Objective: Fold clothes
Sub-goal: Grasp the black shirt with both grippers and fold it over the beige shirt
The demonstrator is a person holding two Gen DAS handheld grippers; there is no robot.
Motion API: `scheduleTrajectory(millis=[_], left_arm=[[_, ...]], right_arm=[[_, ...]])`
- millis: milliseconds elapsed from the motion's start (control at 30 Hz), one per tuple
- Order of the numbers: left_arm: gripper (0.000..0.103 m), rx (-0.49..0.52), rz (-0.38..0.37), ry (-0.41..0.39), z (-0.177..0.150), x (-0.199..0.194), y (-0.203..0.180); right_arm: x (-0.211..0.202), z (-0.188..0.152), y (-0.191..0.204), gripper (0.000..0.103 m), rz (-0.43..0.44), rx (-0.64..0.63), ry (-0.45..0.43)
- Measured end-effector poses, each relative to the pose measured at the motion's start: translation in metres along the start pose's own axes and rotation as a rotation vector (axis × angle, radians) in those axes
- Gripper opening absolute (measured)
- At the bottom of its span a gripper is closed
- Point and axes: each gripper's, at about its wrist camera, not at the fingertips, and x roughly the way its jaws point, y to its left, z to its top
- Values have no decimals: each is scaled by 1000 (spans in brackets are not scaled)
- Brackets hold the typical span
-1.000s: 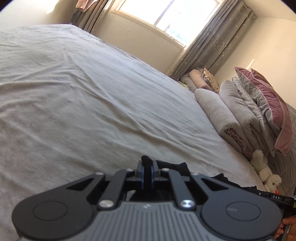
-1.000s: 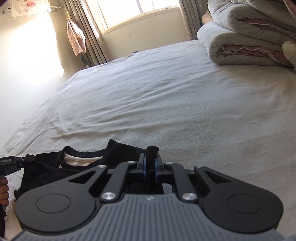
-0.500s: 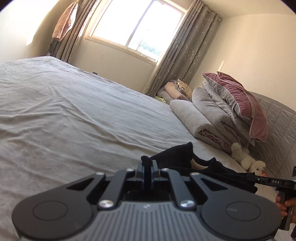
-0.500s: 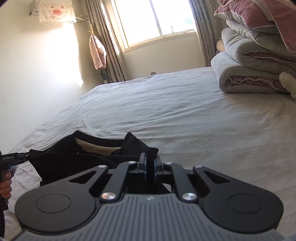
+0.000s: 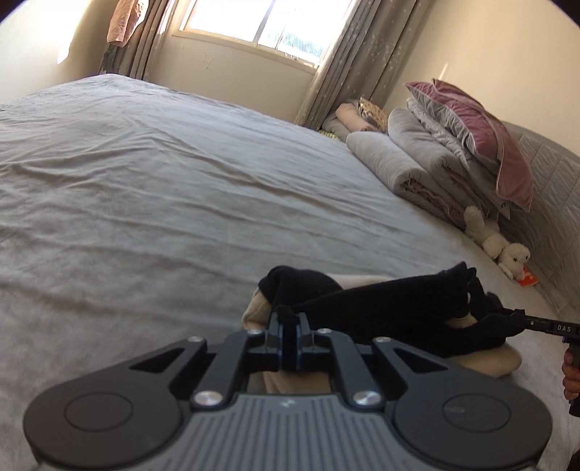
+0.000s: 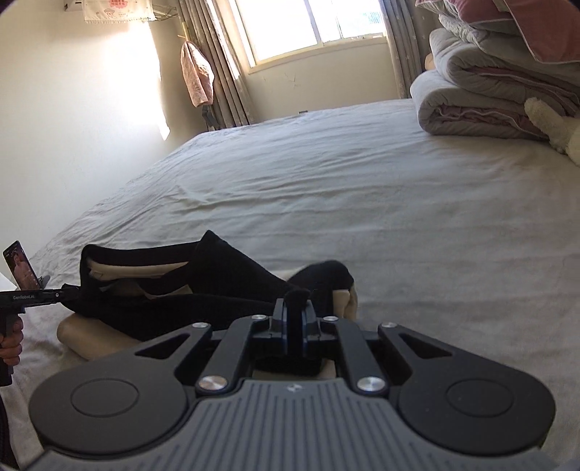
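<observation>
Left gripper (image 5: 289,324) jaws clamped tight on black top (image 5: 391,311), one corner. Right gripper (image 6: 296,308) same, pinching other corner. Top stretched between them, low over grey bed (image 5: 145,203), near edge, beige lining showing underneath. Folded quilts (image 6: 482,105) stacked by headboard.

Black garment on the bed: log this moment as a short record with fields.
garment: black top with cream lining, stretched between both grippers
left gripper: jaws shut on one end of the cloth
right gripper: jaws shut on the other end
surface: grey bed
background: folded quilts, plush toy, window
</observation>
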Motion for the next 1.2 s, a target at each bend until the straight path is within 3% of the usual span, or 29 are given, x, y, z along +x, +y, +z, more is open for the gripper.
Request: scheduleTrajectory(millis=[100, 200, 267, 333, 400, 533, 667, 933, 967, 1000, 1033, 1067, 1200], left_arm=[[8, 12, 22, 50, -3, -5, -2], [17, -8, 52, 87, 0, -15, -3], [19, -29, 68, 77, 3, -25, -5], [30, -53, 71, 45, 7, -34, -7], [38, -80, 55, 22, 11, -38, -8], [42, -131, 51, 6, 21, -28, -10], [42, -191, 80, 8, 33, -6, -10], [40, -249, 100, 27, 34, 26, -4], [37, -251, 89, 24, 33, 27, -3], [17, -253, 65, 13, 34, 28, -3], [14, -254, 46, -9, 34, 28, -5], [13, -243, 50, -40, 35, 28, -8], [9, -190, 91, -138, 42, 30, -14]], right_arm=[[0, -13, -3, 11, -2, 24, 53], [-5, -14, -3, 14, -11, 12, 97], [-15, -13, -3, 18, 2, 28, 85], [-26, -12, -3, 23, 14, 44, 72], [-36, -10, -5, 34, 20, 73, 41], [-43, -3, -18, 41, 42, 174, -21], [-30, 9, -29, 41, 32, 266, -43], [21, 14, -33, 41, -19, 297, 1], [25, 13, -32, 41, -17, 294, -8], [28, 12, -32, 40, -15, 291, -16], [31, 11, -31, 34, -13, 288, -24], [34, 11, -30, 22, -11, 285, -33], [35, 12, -23, 17, -43, 230, -98]])
